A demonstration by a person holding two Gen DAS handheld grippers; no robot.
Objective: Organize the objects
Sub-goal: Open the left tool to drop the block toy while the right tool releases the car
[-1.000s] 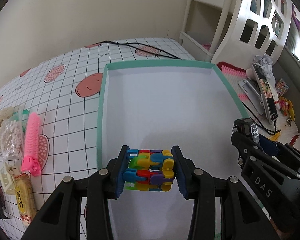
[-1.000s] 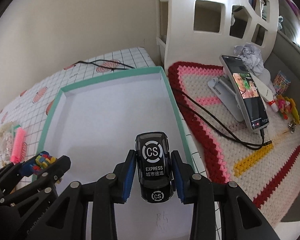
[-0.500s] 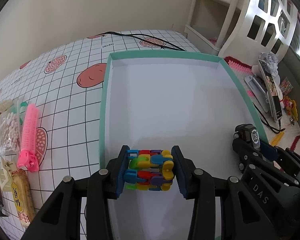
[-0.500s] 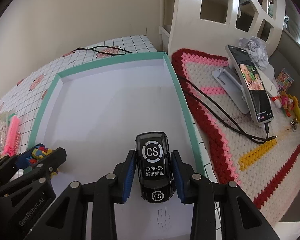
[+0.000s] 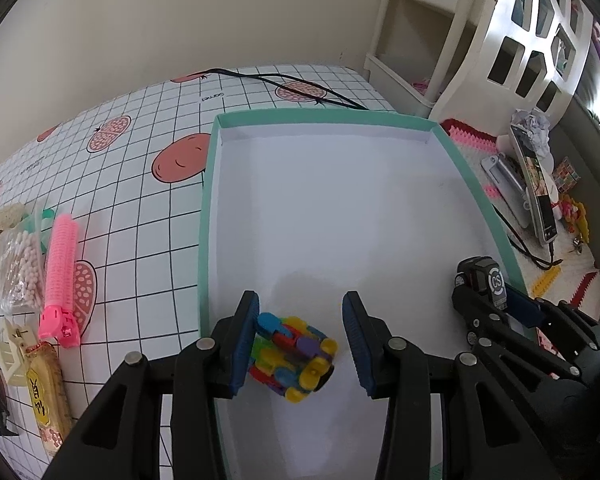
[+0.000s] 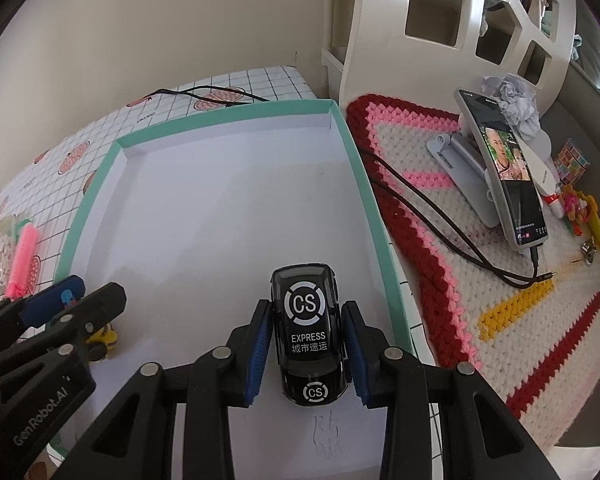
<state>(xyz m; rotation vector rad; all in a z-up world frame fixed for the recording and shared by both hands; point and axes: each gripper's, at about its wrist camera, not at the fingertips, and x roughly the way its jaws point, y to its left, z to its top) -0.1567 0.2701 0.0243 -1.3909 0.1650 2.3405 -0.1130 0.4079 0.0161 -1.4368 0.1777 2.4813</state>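
left claw (image 5: 300, 340) gaping, released, toy (image 5: 292, 358) lying tilted between its jaws on tray (image 5: 206, 216) floor, touching left pad only | right claw (image 6: 306, 348) clenching car (image 6: 306, 328), nose pointing ahead, hovering just inside tray's right wall | right claw is probably releasing next

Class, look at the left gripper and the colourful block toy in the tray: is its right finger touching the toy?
Apart. The left wrist view shows white tray floor between the right finger and the colourful block toy.

A smartphone on a grey stand (image 6: 512, 184) rests on the red-pink-white crocheted mat (image 6: 452, 240); a black cable (image 6: 440, 216) crosses it.
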